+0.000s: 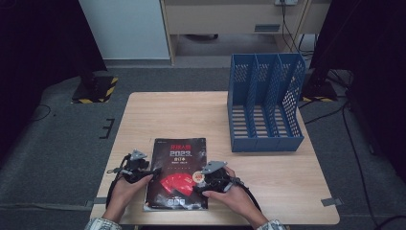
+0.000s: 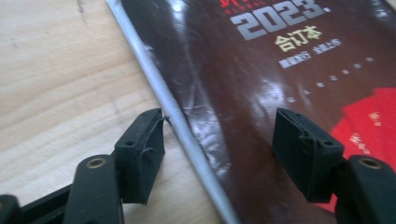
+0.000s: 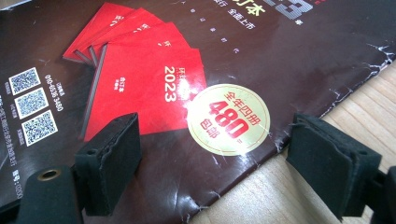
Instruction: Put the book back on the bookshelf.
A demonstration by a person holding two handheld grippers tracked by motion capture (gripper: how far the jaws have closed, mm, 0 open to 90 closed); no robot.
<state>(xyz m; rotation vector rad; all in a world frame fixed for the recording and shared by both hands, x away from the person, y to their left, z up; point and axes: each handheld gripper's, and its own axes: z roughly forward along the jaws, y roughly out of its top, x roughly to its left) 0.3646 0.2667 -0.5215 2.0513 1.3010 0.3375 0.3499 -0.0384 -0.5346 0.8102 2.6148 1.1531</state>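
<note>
A dark magazine with red booklets and "2023" on its cover lies flat near the front edge of the wooden table. My left gripper is at its left edge. In the left gripper view, the left gripper is open and straddles the magazine's pale spine, one pad on the wood against the spine and the other over the cover. My right gripper is at the magazine's right edge. In the right gripper view, the right gripper is open, one pad over the magazine's cover and one over the wood.
A blue file rack with three slots stands at the back right of the table. Bare wood lies between it and the magazine. Dark curtains, cables and a stand base surround the table on the floor.
</note>
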